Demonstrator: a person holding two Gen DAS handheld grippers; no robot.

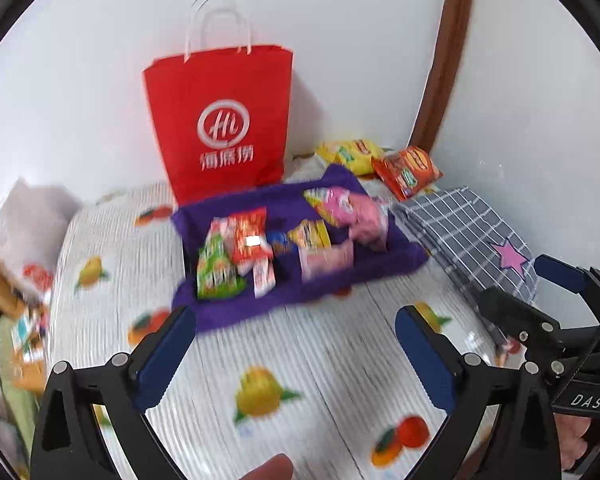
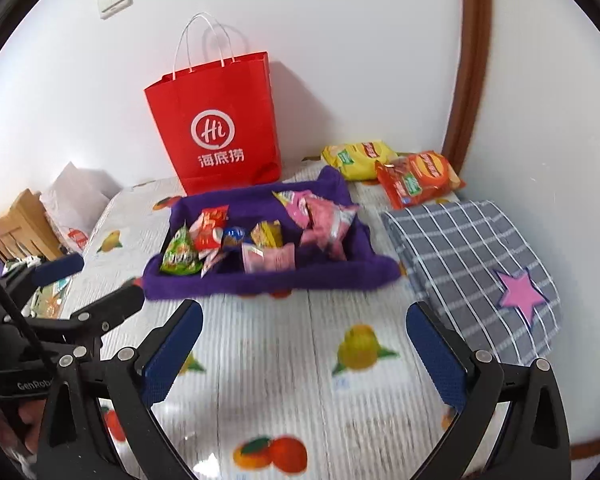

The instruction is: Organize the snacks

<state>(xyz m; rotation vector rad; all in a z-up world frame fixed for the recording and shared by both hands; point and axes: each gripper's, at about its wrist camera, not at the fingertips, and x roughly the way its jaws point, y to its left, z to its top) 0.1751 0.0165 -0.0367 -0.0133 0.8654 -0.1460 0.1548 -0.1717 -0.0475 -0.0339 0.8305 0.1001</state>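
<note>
A purple fabric tray [image 1: 400, 258] [image 2: 284, 280] lies on the fruit-print bed cover and holds several snack packets: green [image 2: 179, 255], red [image 2: 208, 227], yellow [image 2: 267, 233] and pink [image 2: 324, 216]. A yellow chip bag [image 2: 358, 158] and an orange chip bag [image 2: 420, 178] lie behind the tray by the wall. My left gripper [image 1: 296, 336] is open and empty, in front of the tray. My right gripper [image 2: 304, 336] is open and empty, in front of the tray too. Each gripper shows at the edge of the other's view.
A red paper bag [image 1: 220, 120] [image 2: 220, 128] stands upright against the wall behind the tray. A folded grey checked cloth with a pink star [image 2: 480, 260] lies to the right. A wooden bed frame [image 2: 16, 224] and clutter sit at the left.
</note>
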